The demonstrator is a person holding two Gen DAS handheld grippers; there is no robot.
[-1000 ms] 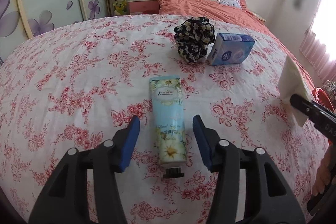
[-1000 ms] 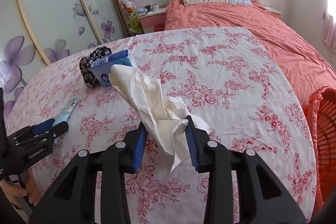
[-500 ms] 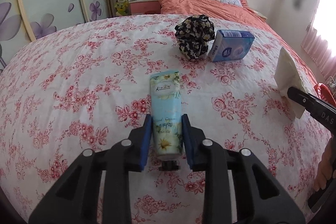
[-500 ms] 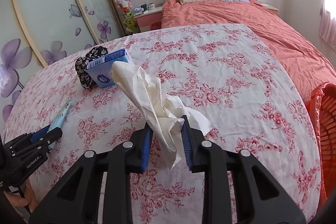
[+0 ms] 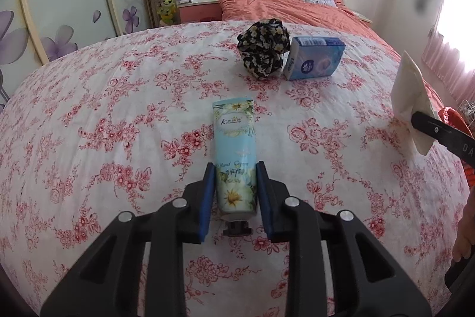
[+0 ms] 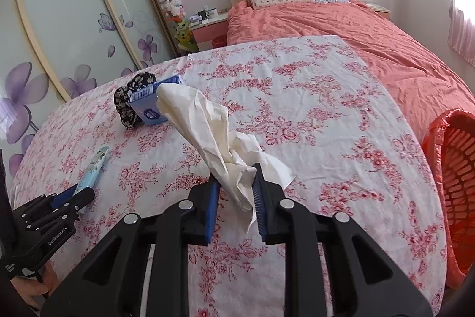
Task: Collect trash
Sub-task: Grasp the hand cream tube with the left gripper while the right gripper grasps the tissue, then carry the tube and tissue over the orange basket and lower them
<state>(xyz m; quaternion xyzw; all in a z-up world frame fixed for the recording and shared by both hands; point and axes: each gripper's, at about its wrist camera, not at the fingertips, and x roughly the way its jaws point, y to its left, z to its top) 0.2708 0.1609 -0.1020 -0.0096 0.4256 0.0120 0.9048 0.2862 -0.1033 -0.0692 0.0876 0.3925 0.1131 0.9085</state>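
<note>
- Pinching one smooth hand-cream tube point(image 5: 235, 149), left gripper point(image 5: 234, 171) closed around it.
- Right gripper point(image 6: 235, 173) clamps one crumpled white tissue point(image 6: 207, 127).
- One glossy box point(image 5: 314, 58), one ruffled scrunchie point(image 5: 263, 48).

2 low wrist views, shared bedspread point(image 5: 118, 109)

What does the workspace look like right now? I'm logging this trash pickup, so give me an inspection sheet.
Surface: floral bedspread, rumpled.
Job's things: hand cream tube lying flat; crumpled tissue held up; red basket at the bed's right edge.
Clutter: black floral scrunchie touching blue tissue box.
Grippers: left gripper shut on the tube's cap end; right gripper shut on the tissue.
Cables: nothing seen.
Surroundings: orange bed, nightstand, sliding wardrobe doors.
</note>
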